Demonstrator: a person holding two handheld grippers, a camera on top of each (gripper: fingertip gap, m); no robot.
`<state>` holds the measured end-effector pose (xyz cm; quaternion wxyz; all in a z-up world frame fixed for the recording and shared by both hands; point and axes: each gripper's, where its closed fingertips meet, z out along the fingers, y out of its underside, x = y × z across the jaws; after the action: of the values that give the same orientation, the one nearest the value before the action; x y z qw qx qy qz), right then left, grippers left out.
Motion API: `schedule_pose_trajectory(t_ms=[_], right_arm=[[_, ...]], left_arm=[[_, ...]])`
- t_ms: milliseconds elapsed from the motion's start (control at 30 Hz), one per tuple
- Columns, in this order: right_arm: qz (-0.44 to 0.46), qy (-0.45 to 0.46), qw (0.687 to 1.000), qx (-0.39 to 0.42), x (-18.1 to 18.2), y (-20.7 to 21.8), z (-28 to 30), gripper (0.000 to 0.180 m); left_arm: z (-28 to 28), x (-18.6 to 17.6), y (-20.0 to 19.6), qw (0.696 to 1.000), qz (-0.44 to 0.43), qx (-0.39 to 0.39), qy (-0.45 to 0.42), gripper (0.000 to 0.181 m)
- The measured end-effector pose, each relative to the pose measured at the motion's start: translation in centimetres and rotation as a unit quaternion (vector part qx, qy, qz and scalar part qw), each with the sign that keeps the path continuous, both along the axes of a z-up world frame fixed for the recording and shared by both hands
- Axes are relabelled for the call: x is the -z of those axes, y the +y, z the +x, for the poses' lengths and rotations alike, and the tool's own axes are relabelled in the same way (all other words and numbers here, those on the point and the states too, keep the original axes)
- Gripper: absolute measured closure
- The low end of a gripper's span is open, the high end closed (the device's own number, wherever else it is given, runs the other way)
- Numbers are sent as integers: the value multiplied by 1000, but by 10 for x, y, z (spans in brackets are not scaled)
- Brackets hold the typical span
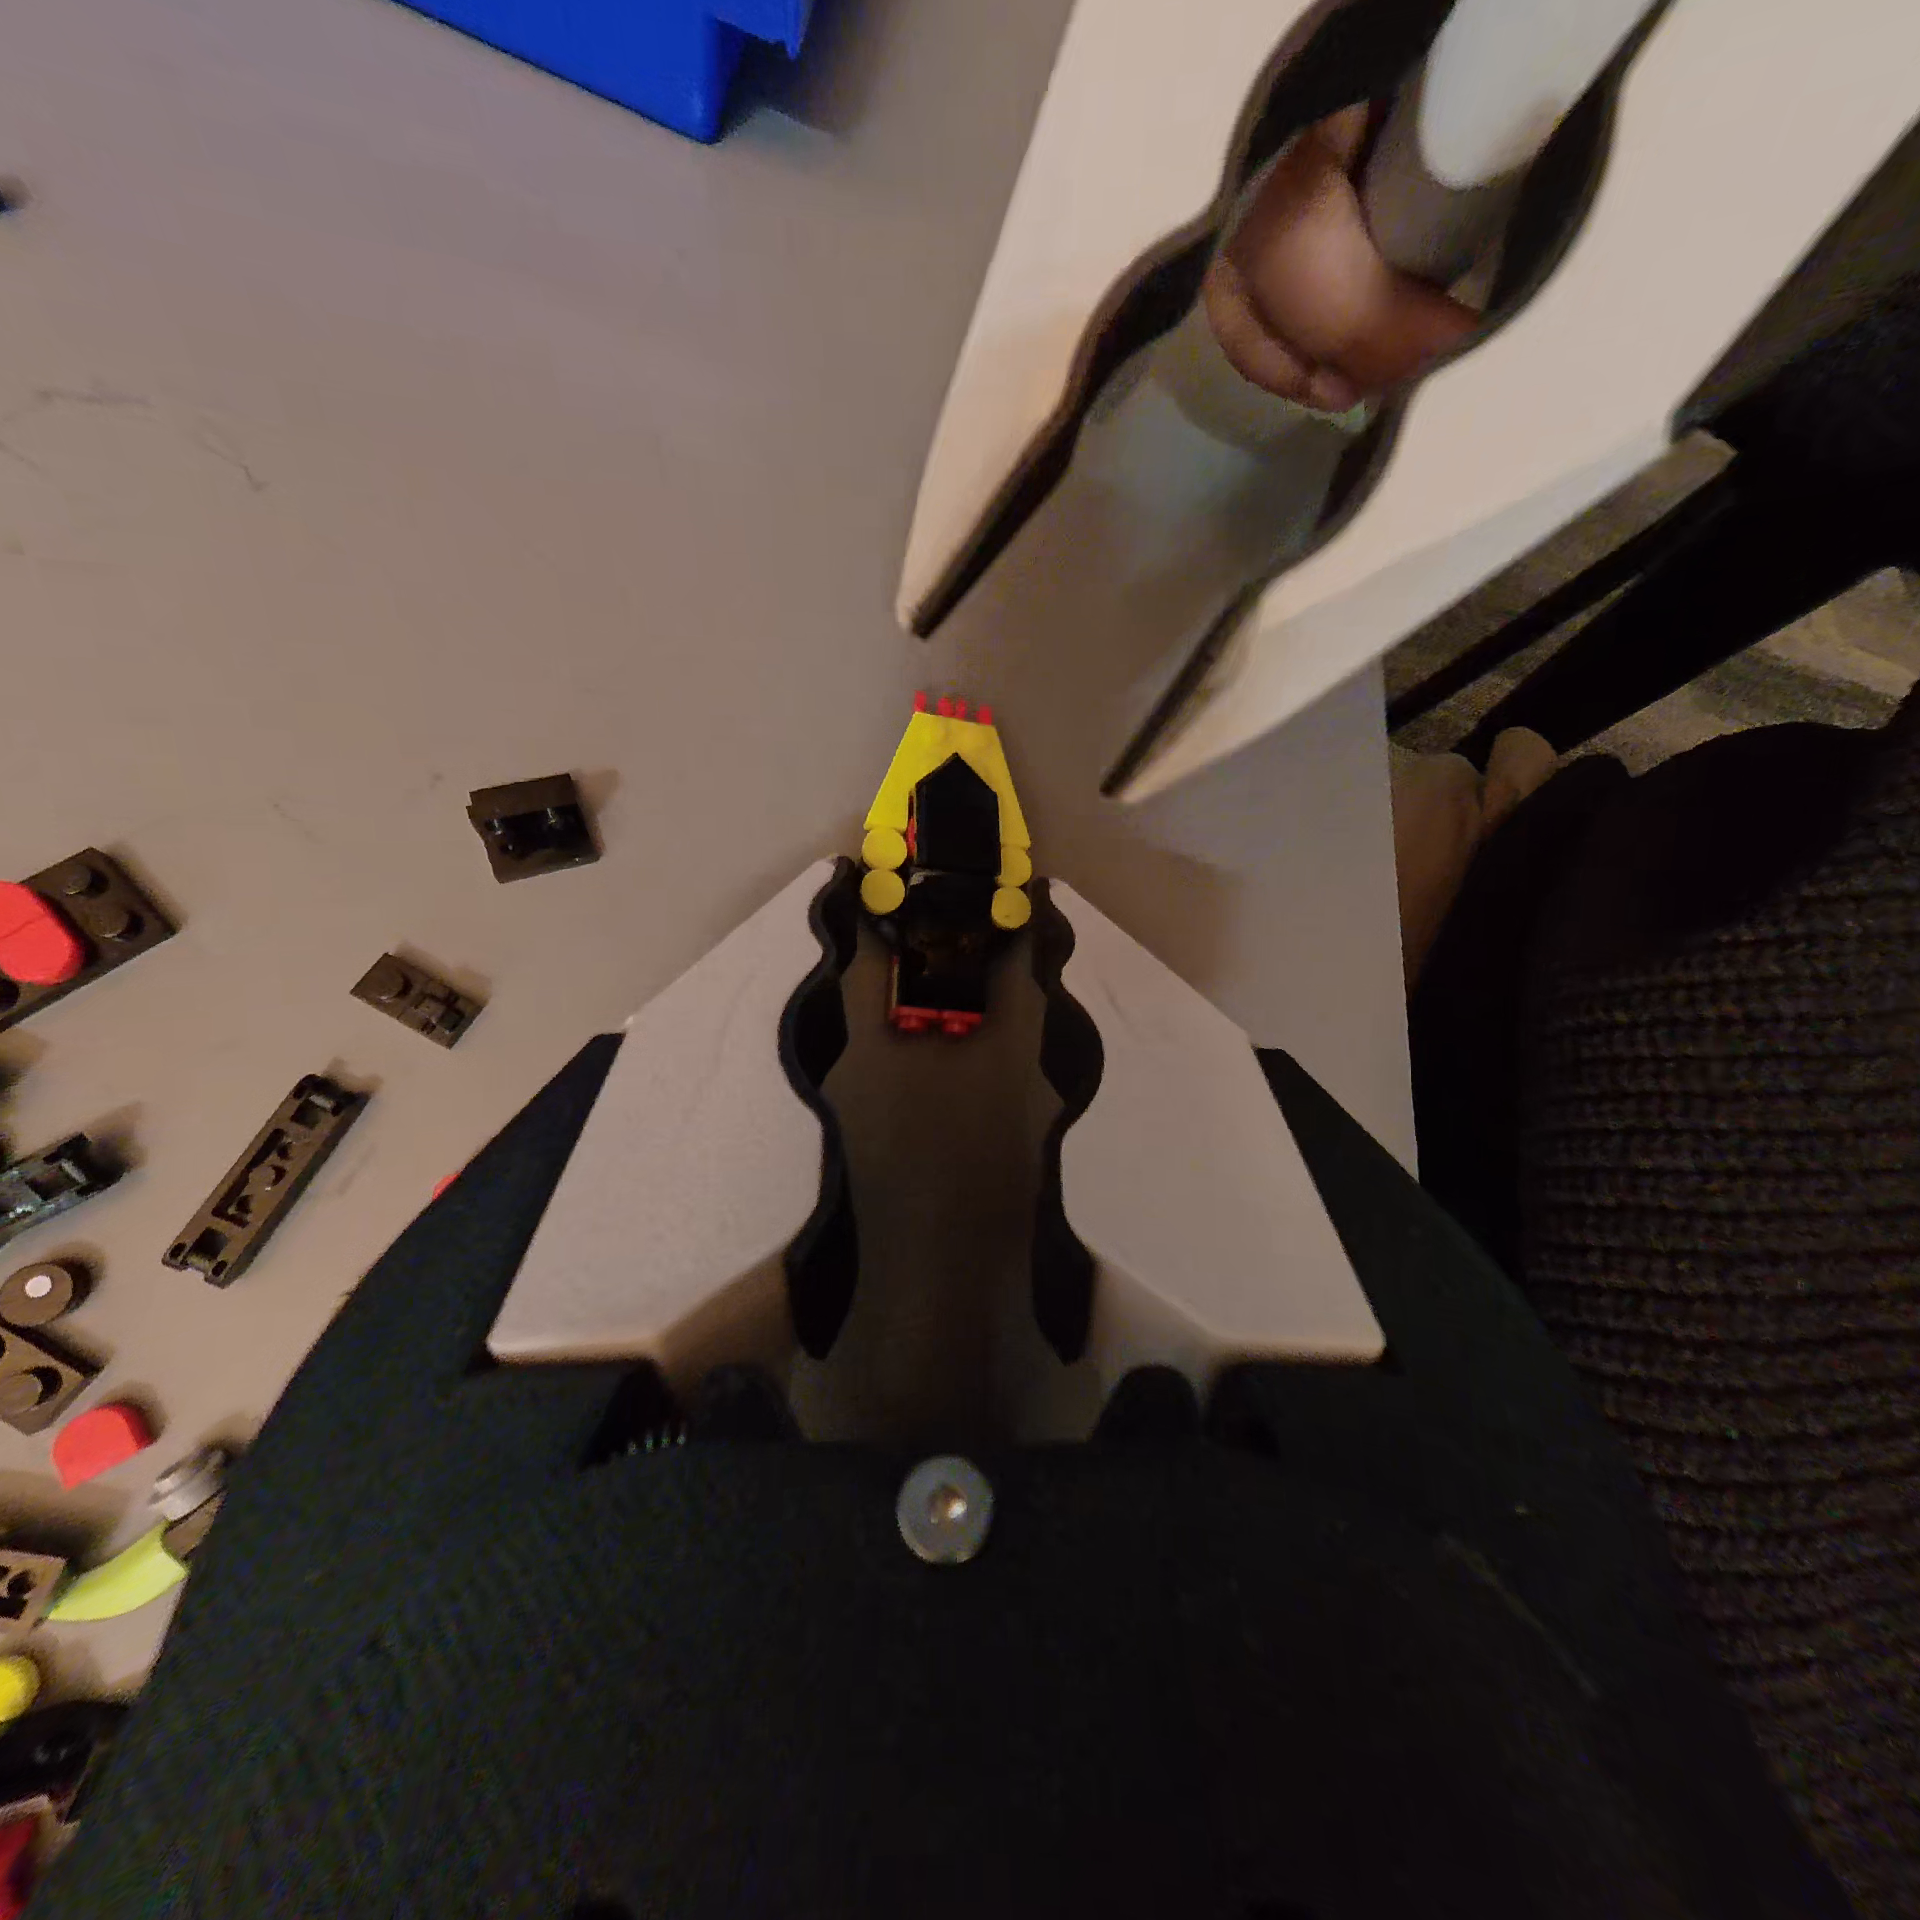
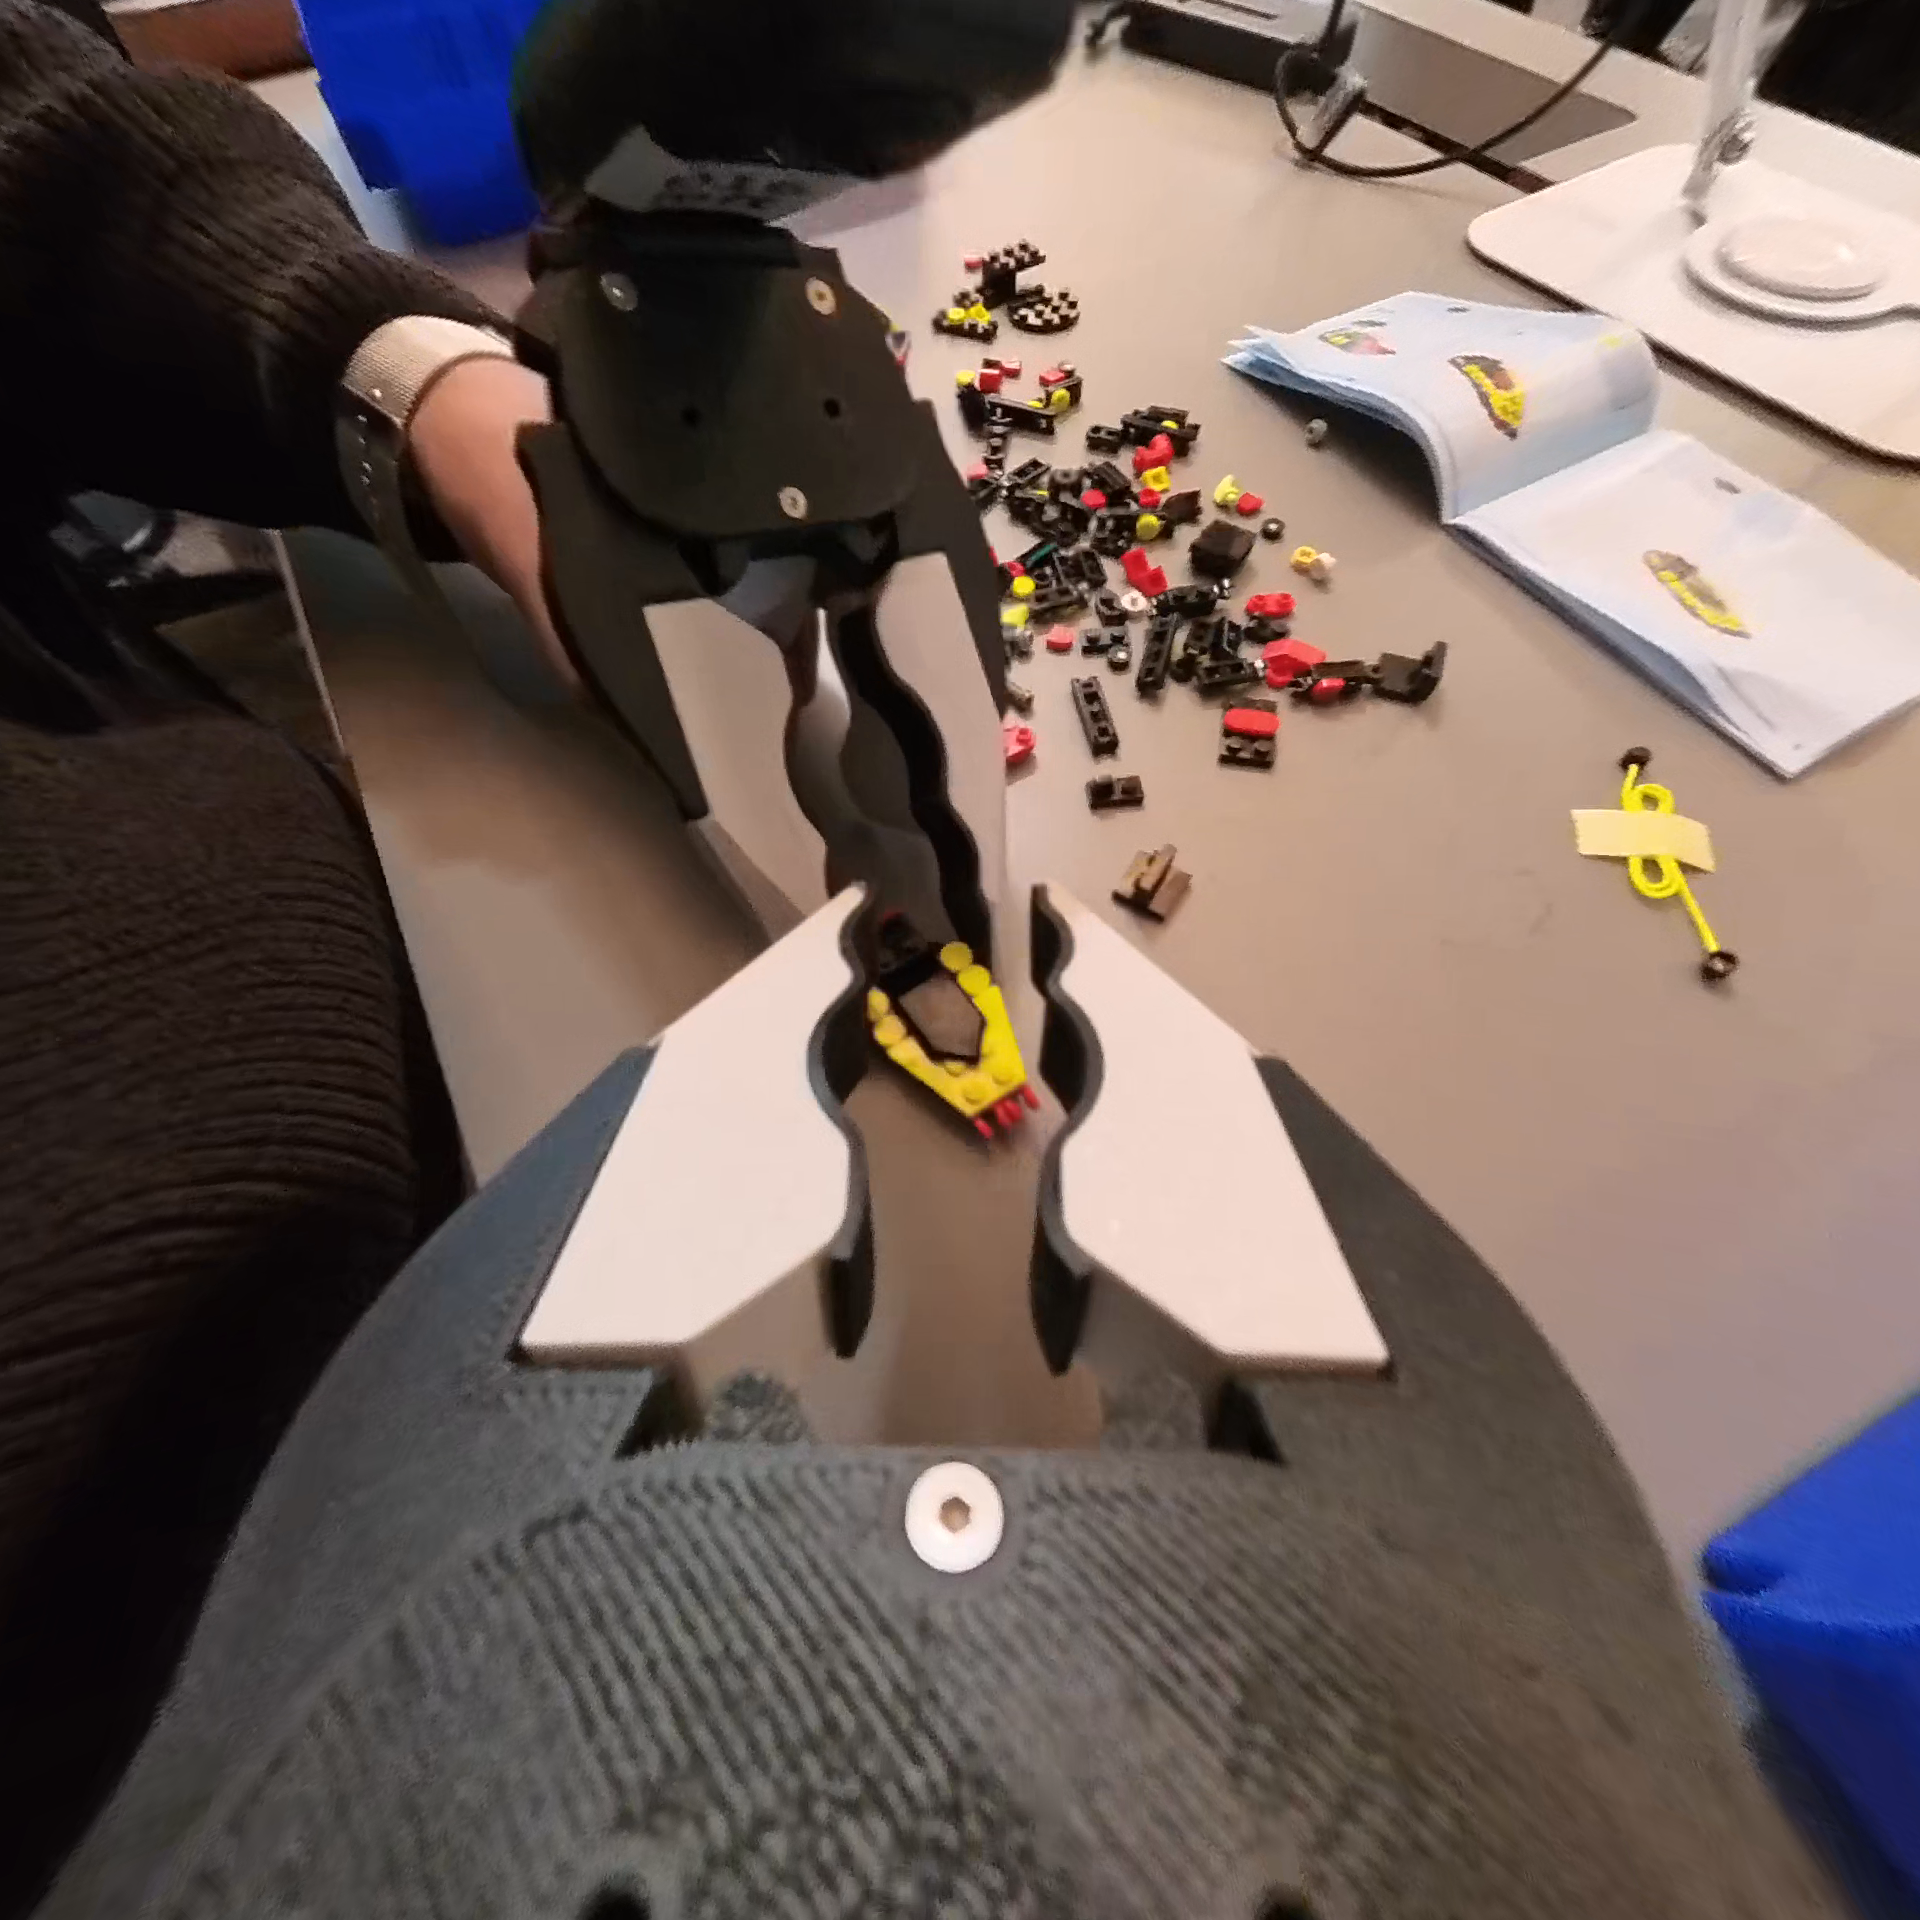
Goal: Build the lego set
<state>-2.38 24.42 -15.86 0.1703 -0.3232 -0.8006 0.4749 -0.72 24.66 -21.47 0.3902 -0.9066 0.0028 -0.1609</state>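
Note:
A small lego model (image 1: 940, 821) with a yellow wedge nose, a black middle and red studs at both ends is held low over the grey table (image 1: 416, 416). My left gripper (image 1: 940, 883) is shut on its black rear part. In the right wrist view the model (image 2: 951, 1039) lies between my right gripper's fingers, nose toward the camera. My right gripper (image 2: 948, 894) is open around the model, its jaws apart on either side. The left gripper (image 2: 914, 925) reaches in from the upper left. The right gripper (image 1: 1023, 701) also shows in the left wrist view, open beyond the nose.
A pile of loose black, red and yellow pieces (image 2: 1132, 540) lies mid-table, some also in the left wrist view (image 1: 265, 1179). An open instruction booklet (image 2: 1558, 499), a taped yellow cord (image 2: 1652, 842), blue bins (image 2: 1829, 1621) and a white stand base (image 2: 1766, 270) are around. The table edge (image 1: 1397, 935) is near. Left tips to right tips: about 6 cm.

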Motion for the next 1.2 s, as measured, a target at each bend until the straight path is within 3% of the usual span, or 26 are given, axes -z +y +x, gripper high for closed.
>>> schedule_pose_trajectory(t_ms=[233,1200], right_arm=[[-33,-12,999,0,-1,8,-2,155],[13,-29,999,-6,15,9,1,164]], left_arm=[[0,-1,0,1000,0,0,-13,149],[-1,-1,0,1000,0,-2,-27,149]])
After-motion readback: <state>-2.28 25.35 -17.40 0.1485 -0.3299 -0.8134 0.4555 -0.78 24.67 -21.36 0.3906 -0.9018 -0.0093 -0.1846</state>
